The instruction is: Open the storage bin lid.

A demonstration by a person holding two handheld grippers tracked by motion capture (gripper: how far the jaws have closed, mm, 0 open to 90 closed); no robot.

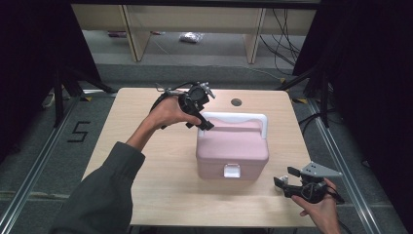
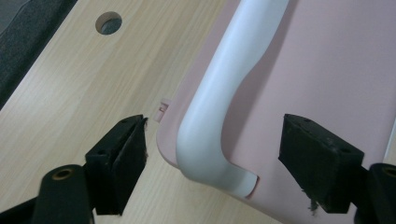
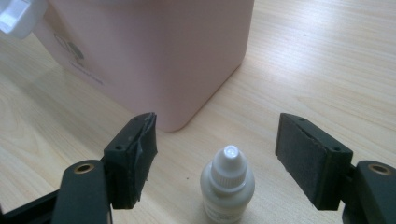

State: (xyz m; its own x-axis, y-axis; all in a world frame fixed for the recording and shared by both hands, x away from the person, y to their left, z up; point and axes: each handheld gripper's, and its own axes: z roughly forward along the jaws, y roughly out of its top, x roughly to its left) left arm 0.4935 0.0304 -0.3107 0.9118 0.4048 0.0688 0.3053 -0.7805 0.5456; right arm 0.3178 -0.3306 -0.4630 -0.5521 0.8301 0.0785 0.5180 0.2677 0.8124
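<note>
Pink box point(image 1: 233, 146), white handle point(image 1: 234, 117)

— What's in front of my left tool point(image 2: 212, 154)?

— The pink box point(image 1: 233, 148), lid shut, sitting flat on the table point(image 1: 146, 146). Its white handle point(image 2: 219, 107) lies folded down on the lid, and the handle's bent corner sits between my left tool's spread jaws, touching neither. The white latch point(image 1: 232, 170) is at the front.

— And by my right tool point(image 3: 215, 161)?

— A small white dropper bottle point(image 3: 227, 184), capped and upright, stands between its parted jaws, apart from both, just beside the box's near corner.
</note>
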